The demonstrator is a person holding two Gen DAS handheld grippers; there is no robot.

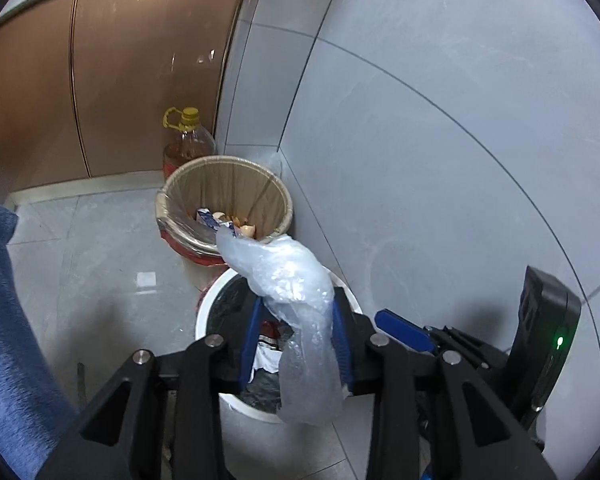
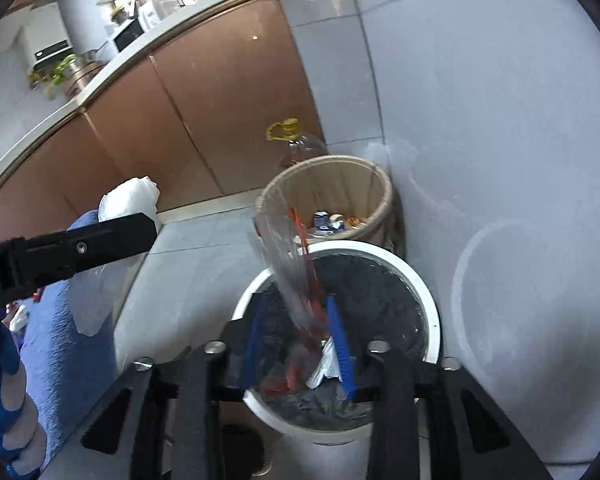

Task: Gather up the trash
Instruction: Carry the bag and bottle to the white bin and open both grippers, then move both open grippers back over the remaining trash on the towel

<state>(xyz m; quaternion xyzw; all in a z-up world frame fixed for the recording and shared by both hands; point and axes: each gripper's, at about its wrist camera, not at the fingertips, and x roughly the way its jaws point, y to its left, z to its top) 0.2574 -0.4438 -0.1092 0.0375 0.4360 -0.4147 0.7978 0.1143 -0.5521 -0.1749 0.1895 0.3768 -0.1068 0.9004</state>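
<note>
My left gripper (image 1: 298,336) is shut on a crumpled clear plastic bag (image 1: 296,304) and holds it above a white bin with a black liner (image 1: 210,300). My right gripper (image 2: 300,340) stands over the same white bin (image 2: 428,292), its blue fingers apart. A clear plastic wrapper with red print (image 2: 296,276) lies blurred between them, over the bin's mouth. I cannot tell whether the fingers still touch it. The left gripper also shows in the right wrist view (image 2: 112,236) with its white bag (image 2: 130,196).
A beige-lined bin (image 1: 224,200) holding food scraps stands behind the white one, against the grey tiled wall. A yellow-capped oil bottle (image 1: 186,140) stands behind it by brown cabinets (image 1: 120,80). A blue sleeve (image 1: 12,320) is at the left.
</note>
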